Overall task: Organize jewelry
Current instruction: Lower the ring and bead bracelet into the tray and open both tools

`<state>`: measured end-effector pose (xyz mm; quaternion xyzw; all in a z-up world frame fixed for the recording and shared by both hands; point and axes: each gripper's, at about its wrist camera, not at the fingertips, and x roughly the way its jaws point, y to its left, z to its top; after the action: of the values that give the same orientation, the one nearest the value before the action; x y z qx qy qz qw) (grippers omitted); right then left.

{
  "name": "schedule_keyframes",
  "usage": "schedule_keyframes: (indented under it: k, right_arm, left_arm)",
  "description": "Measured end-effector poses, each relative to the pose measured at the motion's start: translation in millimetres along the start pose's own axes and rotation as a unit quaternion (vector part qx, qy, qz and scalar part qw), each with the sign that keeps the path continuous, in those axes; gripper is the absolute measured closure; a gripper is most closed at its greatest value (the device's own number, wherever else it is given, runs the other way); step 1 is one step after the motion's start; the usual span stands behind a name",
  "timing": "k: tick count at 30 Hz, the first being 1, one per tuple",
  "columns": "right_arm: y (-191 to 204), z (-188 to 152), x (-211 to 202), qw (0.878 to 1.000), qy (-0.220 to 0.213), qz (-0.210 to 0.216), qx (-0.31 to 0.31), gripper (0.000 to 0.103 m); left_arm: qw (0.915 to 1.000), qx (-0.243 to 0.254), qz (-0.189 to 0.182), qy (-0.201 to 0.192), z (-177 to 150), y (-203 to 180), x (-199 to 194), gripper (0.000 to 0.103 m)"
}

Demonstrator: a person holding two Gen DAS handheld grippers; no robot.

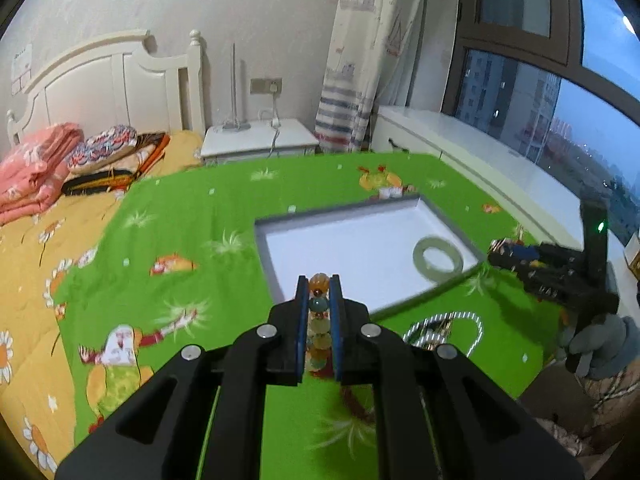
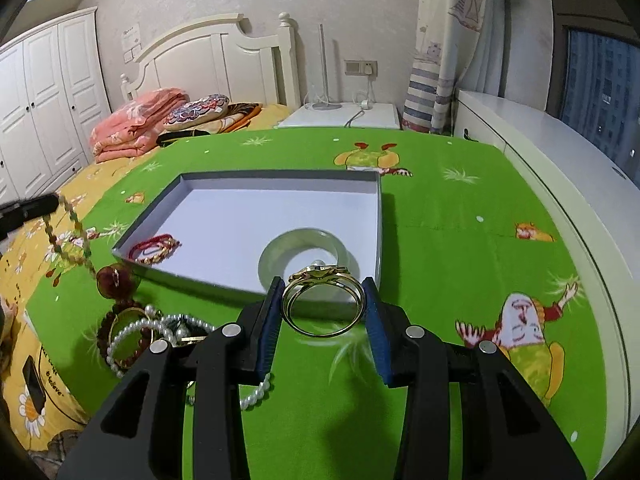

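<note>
**Beads in One Gripper, Gold Band in the Other**

The left gripper (image 1: pixel 319 280) was clamped on a beaded bracelet (image 1: pixel 319 328), its round glossy beads in amber, teal and pale yellow stacked between the blue ribbed pads. The right gripper (image 2: pixel 324 292) was clamped across a gold bangle (image 2: pixel 324 306), a thin double metal hoop with a flower-like ornament on top, held above the near edge of the tray (image 2: pixel 248 178).

The tray was shallow and rectangular, grey-walled with a smooth white floor, and sat on a bright green cartoon-printed cloth (image 2: pixel 440 216) spread over the bed. A pale, translucent jade-like bangle (image 2: pixel 280 248) lay flat inside it.

Only the right wrist view showed a red cord bracelet with gold links (image 2: pixel 154 248) in the tray's left corner, and, outside the tray on the cloth, a tangle of pearl strands (image 2: pixel 136 330), dark red-brown beads and a dark red translucent disc (image 2: pixel 114 282). The left wrist view alone showed the right gripper from the side with a grey-gloved hand (image 1: pixel 600 344) holding it, and a sparkling chain (image 1: pixel 444 326) on the cloth just outside the tray.
</note>
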<state>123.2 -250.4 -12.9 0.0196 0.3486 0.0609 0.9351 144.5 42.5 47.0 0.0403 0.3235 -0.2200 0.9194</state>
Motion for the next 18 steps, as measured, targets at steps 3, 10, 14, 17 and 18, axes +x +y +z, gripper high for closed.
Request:
schedule_keyframes:
  k: [3, 10, 14, 17, 18]
  right_arm:
    - [1.6, 6.9, 3.0, 1.0, -0.002, 0.0, -0.009, 0.064]
    - [4.6, 28.9, 23.5, 1.0, 0.003, -0.002, -0.026, 0.064]
    - [1.6, 44.2, 42.5, 1.0, 0.013, 0.006, -0.026, 0.064]
    - [-1.3, 54.0, 59.7, 0.999, 0.027, 0.017, -0.027, 0.064]
    - [-1.3, 55.8, 64.1, 0.999, 0.031, 0.019, -0.028, 0.064]
  left_arm:
    - [0.9999, 0.006, -0.001, -0.009, 19.6, 0.7, 1.6, 0.093]
    - [0.9997, 0.023, -0.001, 0.001, 59.7, 2.0, 33.1, 0.093]
    - [0.9995, 0.026, 0.006, 0.018, 72.9, 2.7, 63.6, 0.093]
    - [0.9985, 0.035, 0.026, 0.034, 76.8, 3.4, 92.1, 0.093]
    - [0.9975, 0.042, 0.041, 0.039, 77.8, 3.0, 102.6, 0.093]
